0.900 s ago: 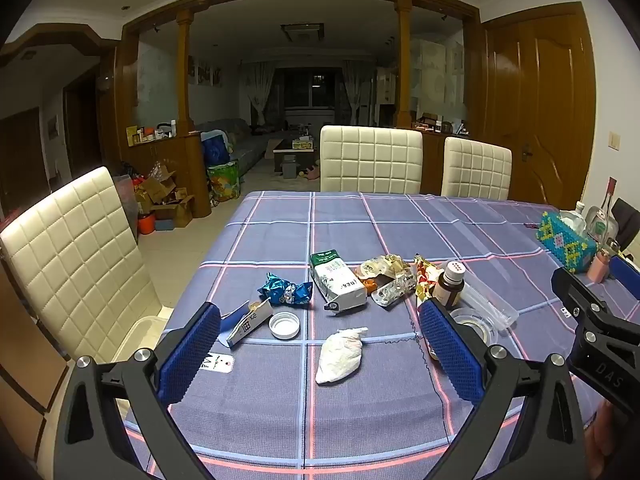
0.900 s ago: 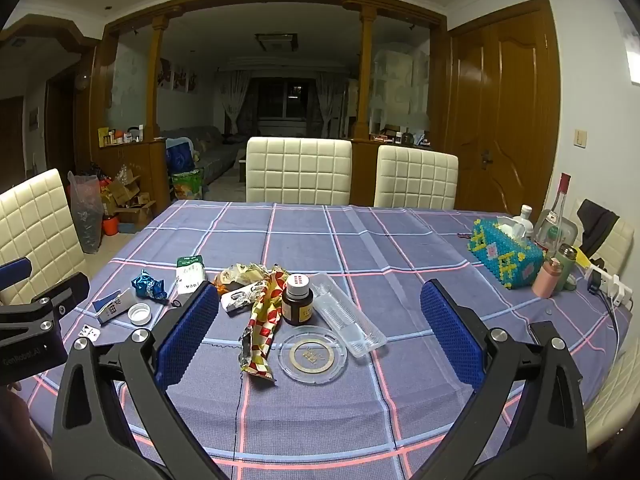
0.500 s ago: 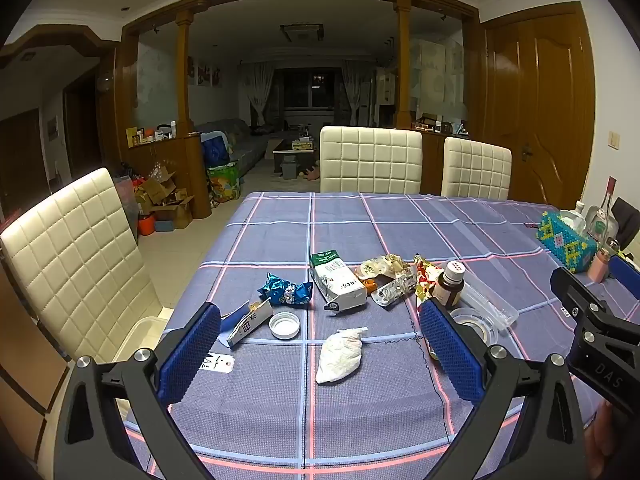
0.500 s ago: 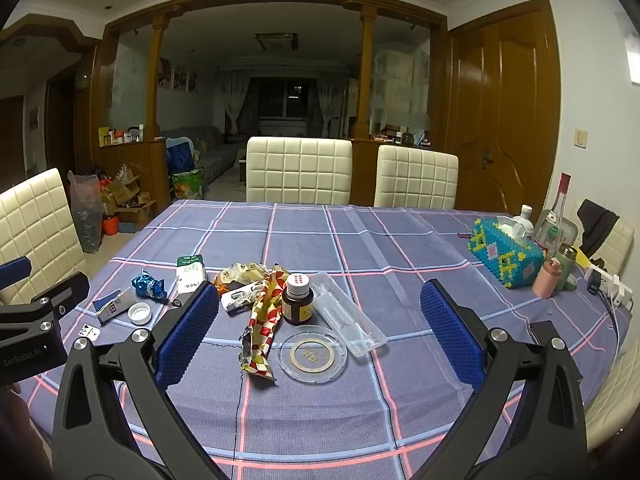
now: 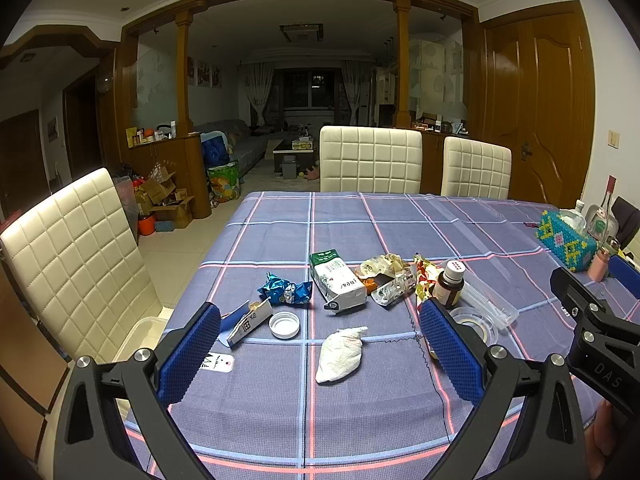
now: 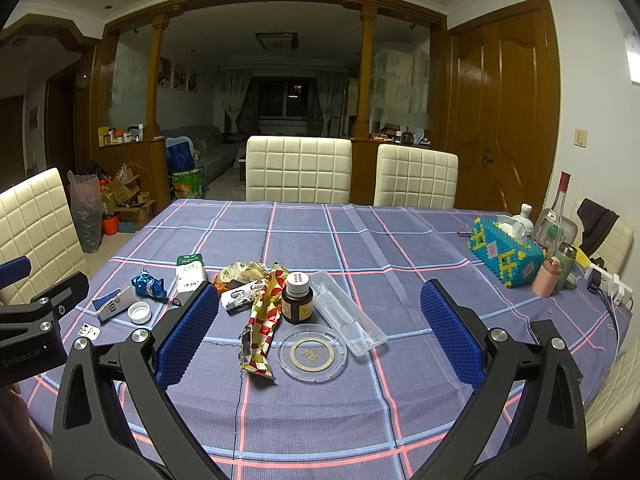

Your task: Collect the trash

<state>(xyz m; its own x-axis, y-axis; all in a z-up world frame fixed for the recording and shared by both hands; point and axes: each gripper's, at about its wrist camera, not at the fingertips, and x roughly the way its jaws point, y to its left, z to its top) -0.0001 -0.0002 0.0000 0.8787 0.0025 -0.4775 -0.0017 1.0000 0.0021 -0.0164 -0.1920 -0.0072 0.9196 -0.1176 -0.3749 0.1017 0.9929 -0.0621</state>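
On the checked tablecloth (image 5: 280, 408) the trash lies in a row: torn carton (image 5: 249, 319), white cap (image 5: 284, 325), blue wrapper (image 5: 285, 290), milk bag (image 5: 337, 282), red-yellow wrapper (image 6: 262, 326). Left gripper (image 5: 320, 350) and right gripper (image 6: 320, 328) hover over the near edge, jaws wide apart, empty.

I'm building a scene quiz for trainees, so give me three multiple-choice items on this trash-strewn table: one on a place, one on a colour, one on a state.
1. Where does the crumpled white tissue lie?
A) nearest the left gripper
B) beside the tissue box
C) on a chair

2. What colour is the crumpled foil wrapper beside the white bottle cap?
A) green
B) blue
C) black

3. How does the right gripper stand?
A) shut on the brown bottle
B) shut, empty
C) open, empty

Answers: 1 A, it lies between the left fingers' view; 2 B, shiny blue foil; 3 C, fingers wide apart, nothing between them.
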